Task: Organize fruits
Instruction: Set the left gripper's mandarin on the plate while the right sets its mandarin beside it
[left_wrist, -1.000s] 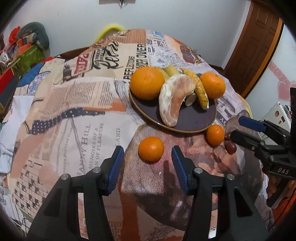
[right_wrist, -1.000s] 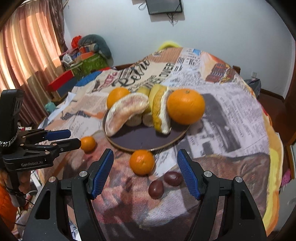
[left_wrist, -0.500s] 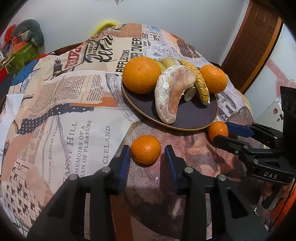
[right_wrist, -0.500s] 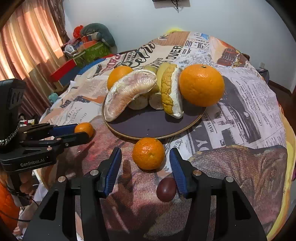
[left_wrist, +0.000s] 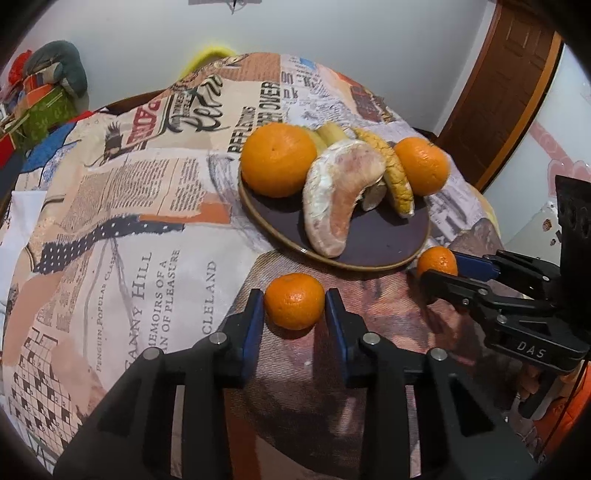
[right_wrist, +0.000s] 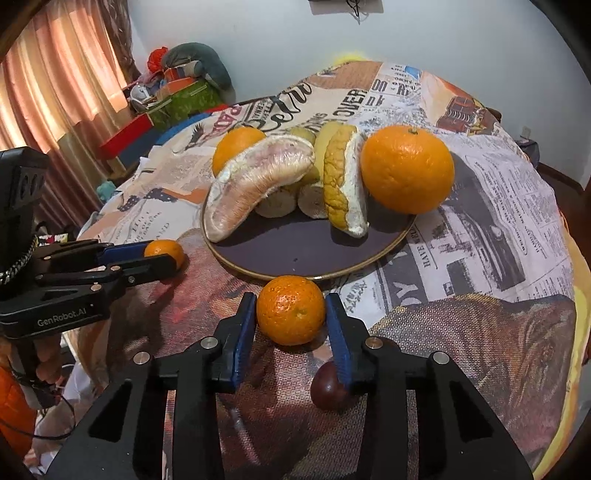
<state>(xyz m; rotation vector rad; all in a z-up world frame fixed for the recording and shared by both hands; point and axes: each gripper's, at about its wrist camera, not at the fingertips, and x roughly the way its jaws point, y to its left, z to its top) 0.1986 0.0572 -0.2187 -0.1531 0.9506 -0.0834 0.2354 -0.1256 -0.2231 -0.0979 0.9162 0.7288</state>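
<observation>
Left gripper (left_wrist: 294, 301) jaws just closed onto small tangerine (left_wrist: 294, 301) on table (left_wrist: 147, 221). Right gripper (right_wrist: 290, 310) likewise, clamping second tangerine (right_wrist: 290, 309) beside plate (right_wrist: 295, 254).

Counts:
- Small mandarins on the tabletop: 2, the left mandarin (left_wrist: 294, 301) and the right mandarin (right_wrist: 290, 309), both near of the plate (right_wrist: 303, 254).
- Big oranges on the plate: 2, the left orange (left_wrist: 277, 159) and the right orange (right_wrist: 407, 169).
- Peeled pomelo segment (right_wrist: 255, 184): 1.
- Pomelo peel piece (right_wrist: 343, 184), yellow: 1.
- Banana chunks at the plate's far side: several, exact count unclear, partly hidden.
- Dark round fruit (right_wrist: 327, 387), near right: 1 visible.
- Plates: 1.
- Grippers: 2.
</observation>
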